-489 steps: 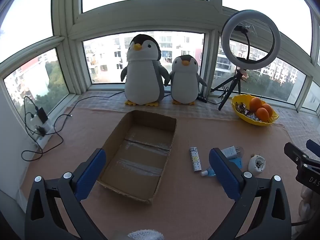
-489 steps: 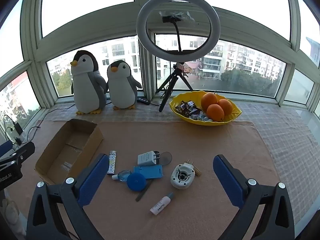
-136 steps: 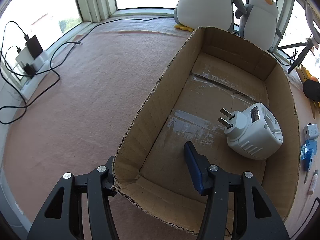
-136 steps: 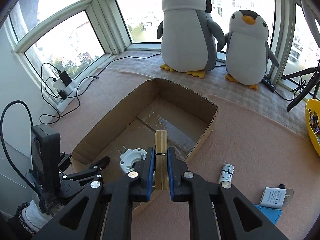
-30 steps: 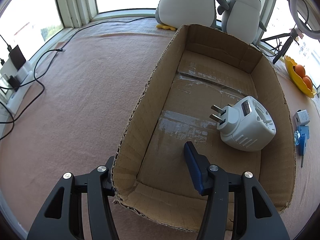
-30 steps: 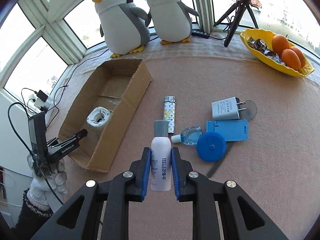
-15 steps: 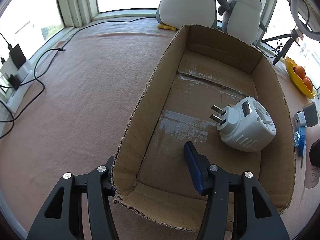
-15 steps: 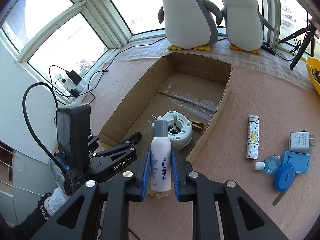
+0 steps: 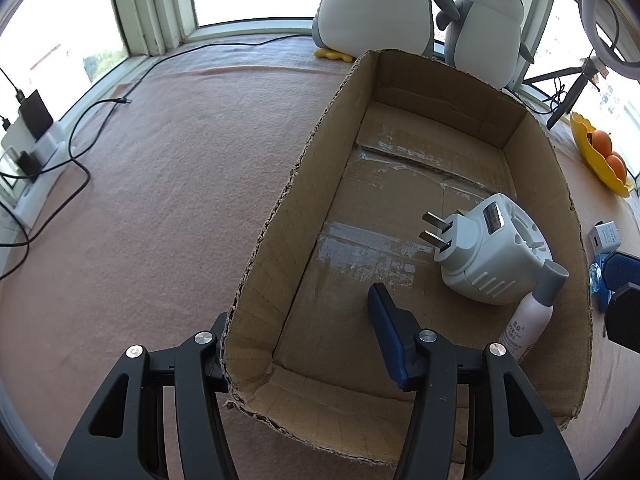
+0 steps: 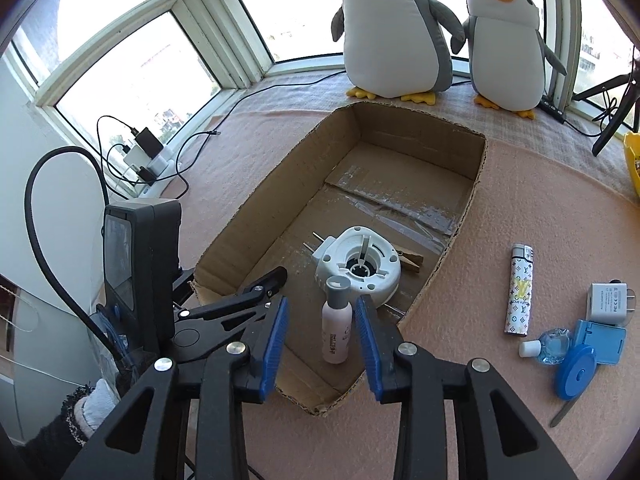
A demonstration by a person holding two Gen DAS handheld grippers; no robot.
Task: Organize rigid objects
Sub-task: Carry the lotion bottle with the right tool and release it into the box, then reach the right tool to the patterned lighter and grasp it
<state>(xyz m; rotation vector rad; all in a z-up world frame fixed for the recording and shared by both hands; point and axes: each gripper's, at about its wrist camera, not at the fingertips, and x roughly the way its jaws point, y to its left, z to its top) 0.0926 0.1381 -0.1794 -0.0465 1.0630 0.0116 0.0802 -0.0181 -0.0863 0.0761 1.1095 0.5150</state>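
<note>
An open cardboard box (image 9: 276, 216) (image 10: 264, 192) lies on the pink mat. Inside it are a white travel adapter (image 9: 490, 256) (image 10: 360, 266), a wooden clothespin (image 10: 410, 258) and a small white bottle with a grey cap (image 9: 530, 318) (image 10: 337, 326), which stands by the box's near right wall. My right gripper (image 10: 320, 338) is open just above the box, its blue pads either side of the bottle and apart from it. My left gripper (image 9: 304, 332) straddles the box's near left wall and holds it.
On the mat right of the box lie a patterned lighter (image 10: 519, 296), a white charger (image 10: 606, 304), a small clear bottle (image 10: 550, 345), a blue case (image 10: 600, 340) and a blue round disc (image 10: 575, 376). Two plush penguins (image 10: 394, 28) stand behind. Power strip and cables (image 9: 36, 148) lie at left.
My right gripper has opened and let go of the white bottle, which now stands inside the box next to the adapter. The left gripper keeps its hold on the box wall.
</note>
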